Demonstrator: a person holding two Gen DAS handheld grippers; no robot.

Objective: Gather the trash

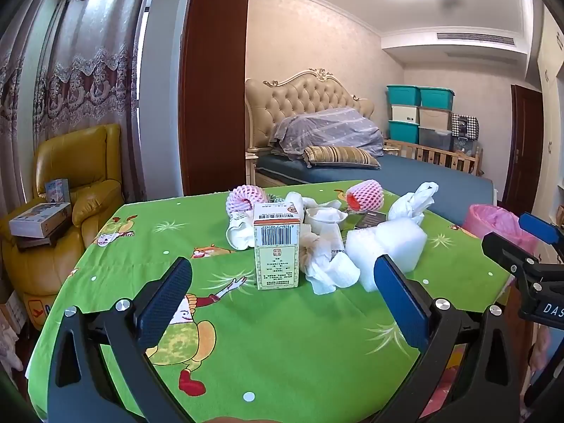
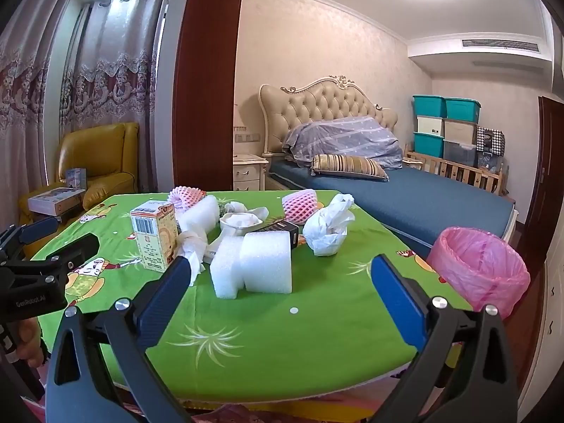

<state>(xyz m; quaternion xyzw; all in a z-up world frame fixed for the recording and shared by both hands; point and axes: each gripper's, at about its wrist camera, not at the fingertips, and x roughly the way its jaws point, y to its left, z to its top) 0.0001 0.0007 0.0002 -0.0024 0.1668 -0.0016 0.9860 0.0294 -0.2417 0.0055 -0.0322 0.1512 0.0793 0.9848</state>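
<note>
Green cartoon-print cloth (image 1: 282, 345) is covering the table, and both tongs are hovering over its near edge with nothing in them. Left gripper (image 1: 282, 303) is sitting spread wide, and the upright medicine carton with the barcode (image 1: 276, 246) is standing just ahead of it, pretty much between its blue pads but apart from them. Crumpled tissue (image 1: 328, 268) is lying just right of that carton. Right gripper (image 2: 282, 296) is spread wide too, with the white foam block (image 2: 257, 264) standing right in front of its gap, not touching. Farther out, two pink foam fruit nets (image 2: 299, 206), a knotted white plastic bag (image 2: 328, 229) and a small black box (image 2: 282, 227) are piling up. Pink-lined trash bin (image 2: 483, 268) is waiting off the table, just beyond the right gripper's right pad.
</note>
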